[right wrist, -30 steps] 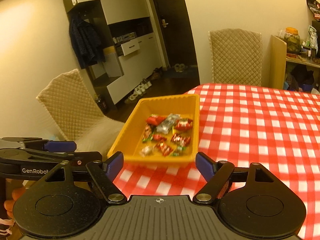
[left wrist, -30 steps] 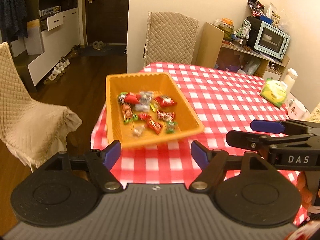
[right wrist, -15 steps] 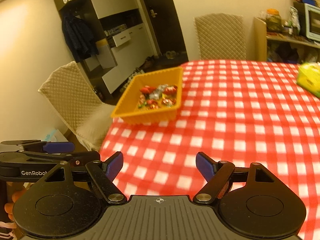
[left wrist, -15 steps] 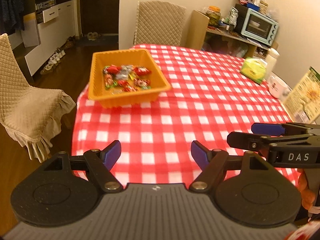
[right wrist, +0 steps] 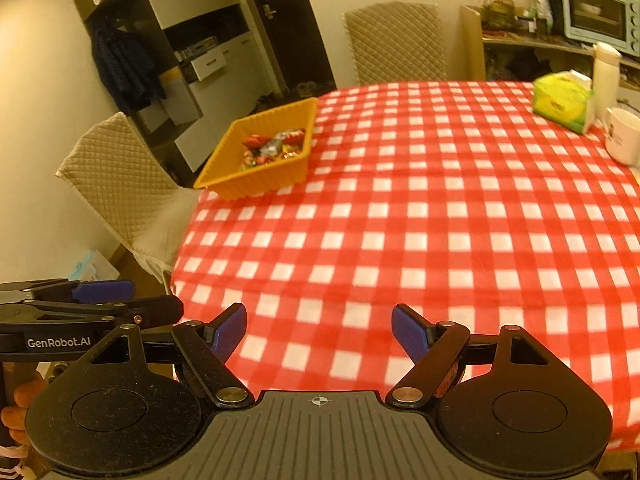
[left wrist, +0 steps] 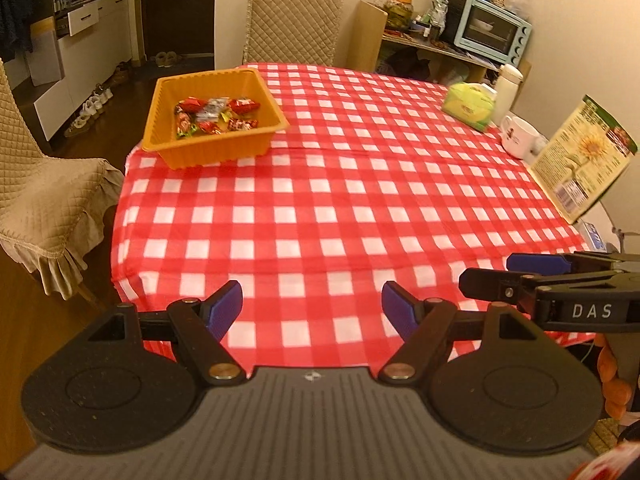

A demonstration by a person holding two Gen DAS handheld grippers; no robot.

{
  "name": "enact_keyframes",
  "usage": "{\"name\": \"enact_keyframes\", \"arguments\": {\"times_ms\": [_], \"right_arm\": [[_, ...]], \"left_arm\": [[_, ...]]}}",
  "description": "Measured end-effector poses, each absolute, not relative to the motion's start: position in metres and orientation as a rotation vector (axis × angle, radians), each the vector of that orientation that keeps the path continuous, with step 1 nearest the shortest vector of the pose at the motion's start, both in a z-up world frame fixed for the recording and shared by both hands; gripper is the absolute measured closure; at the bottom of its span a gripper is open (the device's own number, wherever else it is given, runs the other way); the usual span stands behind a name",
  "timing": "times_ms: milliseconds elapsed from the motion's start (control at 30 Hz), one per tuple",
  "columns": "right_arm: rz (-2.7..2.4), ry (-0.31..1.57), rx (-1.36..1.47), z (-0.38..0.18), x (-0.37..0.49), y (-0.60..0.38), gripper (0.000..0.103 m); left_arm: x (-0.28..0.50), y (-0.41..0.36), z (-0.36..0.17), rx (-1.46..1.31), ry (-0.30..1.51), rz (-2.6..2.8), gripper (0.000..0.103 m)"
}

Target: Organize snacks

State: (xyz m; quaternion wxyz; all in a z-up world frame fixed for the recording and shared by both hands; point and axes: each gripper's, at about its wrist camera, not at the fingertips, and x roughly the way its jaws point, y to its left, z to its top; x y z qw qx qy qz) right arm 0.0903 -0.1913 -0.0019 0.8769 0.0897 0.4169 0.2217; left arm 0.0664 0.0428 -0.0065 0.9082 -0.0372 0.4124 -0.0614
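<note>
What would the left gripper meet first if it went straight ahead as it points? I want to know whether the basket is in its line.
Probably the checkered tablecloth: the open left gripper points across bare cloth. The orange basket sits well off to the left, outside that line, though fisheye depth is uncertain.

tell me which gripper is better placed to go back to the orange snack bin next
Left, though only slightly. The left gripper is open and empty, and the orange bin lies ahead on its own side of the table. From the right gripper, also open and empty, the bin sits across toward the left.
</note>
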Motion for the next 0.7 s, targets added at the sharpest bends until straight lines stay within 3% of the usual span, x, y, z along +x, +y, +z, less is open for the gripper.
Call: {"name": "enact_keyframes", "arguments": {"times_ms": [700], "right_arm": [[0.411,0.914,0.198,-0.007,0.052,-0.220,0.024]], "left_arm": [[0.039,0.014,-0.010,-0.063,0.865,-0.167,0.028]]}}
